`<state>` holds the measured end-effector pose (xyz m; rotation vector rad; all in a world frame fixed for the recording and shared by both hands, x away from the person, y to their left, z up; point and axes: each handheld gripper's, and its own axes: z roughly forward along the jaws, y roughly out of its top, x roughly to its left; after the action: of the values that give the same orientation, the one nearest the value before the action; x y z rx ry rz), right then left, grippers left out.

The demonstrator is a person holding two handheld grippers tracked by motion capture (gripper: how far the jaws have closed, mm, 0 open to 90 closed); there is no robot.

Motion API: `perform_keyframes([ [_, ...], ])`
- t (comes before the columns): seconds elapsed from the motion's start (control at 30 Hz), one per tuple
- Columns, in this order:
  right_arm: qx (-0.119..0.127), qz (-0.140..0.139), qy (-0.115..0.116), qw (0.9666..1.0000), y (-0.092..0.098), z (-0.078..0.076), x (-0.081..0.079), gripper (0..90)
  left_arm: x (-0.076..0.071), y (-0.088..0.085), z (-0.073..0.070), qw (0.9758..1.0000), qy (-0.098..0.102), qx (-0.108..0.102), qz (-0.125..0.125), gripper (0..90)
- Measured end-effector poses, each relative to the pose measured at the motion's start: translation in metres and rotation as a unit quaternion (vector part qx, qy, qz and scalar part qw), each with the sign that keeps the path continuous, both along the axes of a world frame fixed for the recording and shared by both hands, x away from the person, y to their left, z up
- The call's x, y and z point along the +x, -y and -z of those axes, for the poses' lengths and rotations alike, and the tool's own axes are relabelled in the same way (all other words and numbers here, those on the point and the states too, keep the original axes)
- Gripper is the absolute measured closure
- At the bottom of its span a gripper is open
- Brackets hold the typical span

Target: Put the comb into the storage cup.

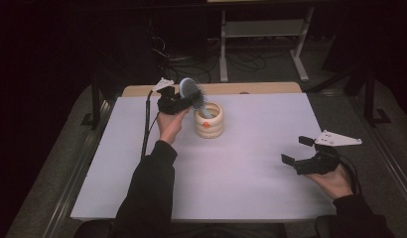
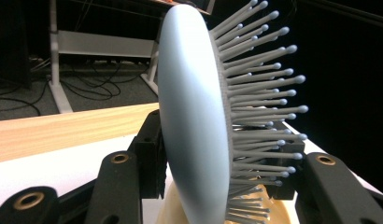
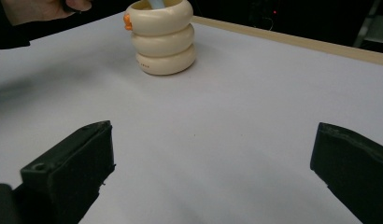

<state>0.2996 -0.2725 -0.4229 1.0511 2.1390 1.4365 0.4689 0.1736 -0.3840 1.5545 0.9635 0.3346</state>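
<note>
Hairbrush point(image 1: 191, 90) stood handle-down in the cream ringed holder point(image 1: 208, 120) toward the far left of the white table point(image 1: 251, 173), its pale blue head leaning left above the rim, bristles facing right. The left gripper point(image 1: 177, 102) sat at the head; in the left gripper view the smooth back of the hairbrush point(image 2: 189, 121) lay by one black jaw and the bristle tips point(image 2: 273, 140) by the other. I could not tell whether the pads pressed on it; the jaws stood fairly close but seemed slack round the head. The handle end showed inside the holder point(image 3: 162, 39) in the right gripper view.

The step looked like letting the brush go into the holder. To do that well, the jaws should part evenly until both back and bristles are free, then the hand should draw off to the left and up, so that no bristle snags a pad and tips the light holder. The brush's lean should be left resting on the rim.

The right gripper point(image 1: 305, 151) waited at the near right of the table, wide open and empty.
</note>
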Motion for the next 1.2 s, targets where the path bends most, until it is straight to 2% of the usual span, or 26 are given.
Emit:
perform_keyframes([
  [0.13, 0.0, 0.0, 0.0, 1.0, 0.0, 0.0, 0.0, 0.0, -0.001, 0.0, -0.001, 1.0, 0.003, 0.005, 0.003, 48.9],
  [0.23, 0.0, 0.0, 0.0, 1.0, 0.0, 0.0, 0.0, 0.0, -0.001, -0.002, -0.001, 0.9999, -0.004, 0.007, 0.008, 46.0],
  [0.33, 0.0, 0.0, 0.002, 1.0, 0.0, 0.0, 0.0, 0.0, -0.001, -0.005, -0.001, 0.9998, -0.013, 0.011, 0.009, 41.4],
  [0.43, 0.0, -0.001, 0.004, 1.0, 0.0, 0.0, -0.001, 0.0, -0.002, -0.008, -0.001, 0.9998, -0.011, 0.011, 0.008, 35.1],
  [0.47, -0.002, -0.002, 0.003, 1.0, -0.001, 0.0, 0.0, 0.0, -0.002, -0.013, -0.001, 0.9998, -0.012, 0.005, 0.012, 30.7],
  [0.53, -0.003, -0.002, 0.002, 1.0, -0.001, 0.001, 0.0, 0.0, -0.004, -0.016, -0.001, 0.9998, -0.01, 0.008, 0.013, 26.3],
  [0.63, -0.003, -0.002, 0.001, 1.0, -0.001, 0.001, 0.0, 0.0, -0.007, -0.02, -0.001, 0.9997, -0.007, 0.019, 0.014, 14.4],
  [0.8, -0.004, -0.002, 0.001, 1.0, -0.001, 0.001, 0.0, 0.0, -0.011, -0.029, -0.001, 0.9994, -0.004, 0.029, 0.018, 0.0],
  [0.93, -0.004, -0.001, -0.001, 1.0, -0.001, 0.002, 0.0, 0.0, -0.013, -0.036, -0.001, 0.9993, 0.0, 0.031, 0.024, 0.0],
  [0.97, -0.004, -0.001, -0.001, 1.0, -0.001, 0.002, 0.0, 0.0, -0.014, -0.041, -0.001, 0.9989, -0.003, 0.033, 0.032, 0.0],
  [1.07, -0.006, -0.002, -0.002, 1.0, -0.001, 0.002, 0.0, 0.0, -0.017, -0.047, -0.001, 0.9987, 0.005, 0.035, 0.037, 0.0],
  [1.2, -0.005, -0.001, -0.004, 1.0, -0.001, 0.003, 0.0, 0.0, -0.022, -0.054, -0.003, 0.9988, 0.014, 0.032, 0.033, 0.0],
])
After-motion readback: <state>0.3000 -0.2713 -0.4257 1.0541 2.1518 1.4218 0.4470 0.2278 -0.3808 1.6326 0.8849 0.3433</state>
